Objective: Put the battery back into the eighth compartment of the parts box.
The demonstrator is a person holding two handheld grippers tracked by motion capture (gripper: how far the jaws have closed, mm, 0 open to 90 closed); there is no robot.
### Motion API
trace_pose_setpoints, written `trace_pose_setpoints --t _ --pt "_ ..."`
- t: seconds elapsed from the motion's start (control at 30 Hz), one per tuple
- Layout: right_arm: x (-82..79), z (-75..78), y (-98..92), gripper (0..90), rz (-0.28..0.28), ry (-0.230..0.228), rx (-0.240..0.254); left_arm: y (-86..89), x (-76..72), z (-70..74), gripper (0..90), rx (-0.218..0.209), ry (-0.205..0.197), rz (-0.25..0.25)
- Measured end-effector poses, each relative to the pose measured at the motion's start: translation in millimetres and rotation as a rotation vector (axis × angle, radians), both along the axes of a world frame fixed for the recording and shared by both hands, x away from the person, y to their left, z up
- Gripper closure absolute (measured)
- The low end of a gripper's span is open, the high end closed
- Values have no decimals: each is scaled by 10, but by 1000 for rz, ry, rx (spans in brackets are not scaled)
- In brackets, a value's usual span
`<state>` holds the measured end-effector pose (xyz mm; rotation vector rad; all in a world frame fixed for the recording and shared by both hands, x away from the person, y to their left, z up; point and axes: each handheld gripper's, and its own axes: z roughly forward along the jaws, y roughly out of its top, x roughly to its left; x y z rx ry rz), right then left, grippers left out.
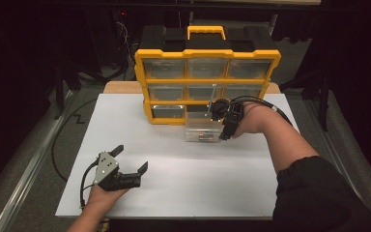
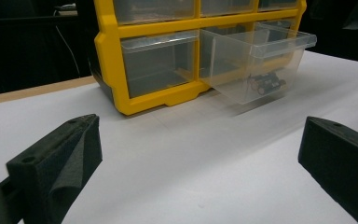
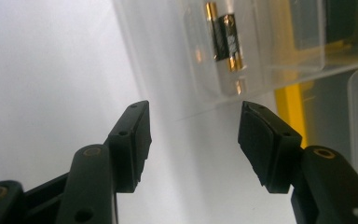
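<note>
A yellow and black drawer organizer [image 1: 207,72] stands at the back of the white board [image 1: 183,179]. Its bottom middle clear drawer [image 1: 202,131] is pulled out, with small batteries [image 1: 206,138] lying inside. My right gripper [image 1: 225,134] hangs at the drawer's right front corner, open, with nothing between its jaws. In the right gripper view the gripper [image 3: 193,116] sits just outside the clear drawer wall [image 3: 168,70], with the batteries [image 3: 226,39] beyond it. My left gripper [image 1: 131,158] rests open at the front left. Its own view looks between the wide-open jaws of the left gripper [image 2: 198,140] at the drawer [image 2: 261,60] and batteries [image 2: 266,84].
The organizer [image 2: 112,56] holds several other clear drawers, all pushed in. A black and yellow handle [image 1: 206,32] tops it. The white board reaches past the wooden table edge [image 1: 121,88] behind. Dark floor, a metal rail and cables lie to the left [image 1: 63,140].
</note>
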<state>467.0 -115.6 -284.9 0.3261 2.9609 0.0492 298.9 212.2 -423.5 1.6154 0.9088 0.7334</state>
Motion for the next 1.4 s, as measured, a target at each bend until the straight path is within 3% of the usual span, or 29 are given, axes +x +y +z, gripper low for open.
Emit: trace_pose_setpoints --t 0.77,1.4 --pt "-247 -309 -270 328 -63 10 -5 -19 3 -5 4 12 -1 -4" --pt "-359 -779 -352 214 -96 38 -16 -27 4 -8 4 16 0 -9"
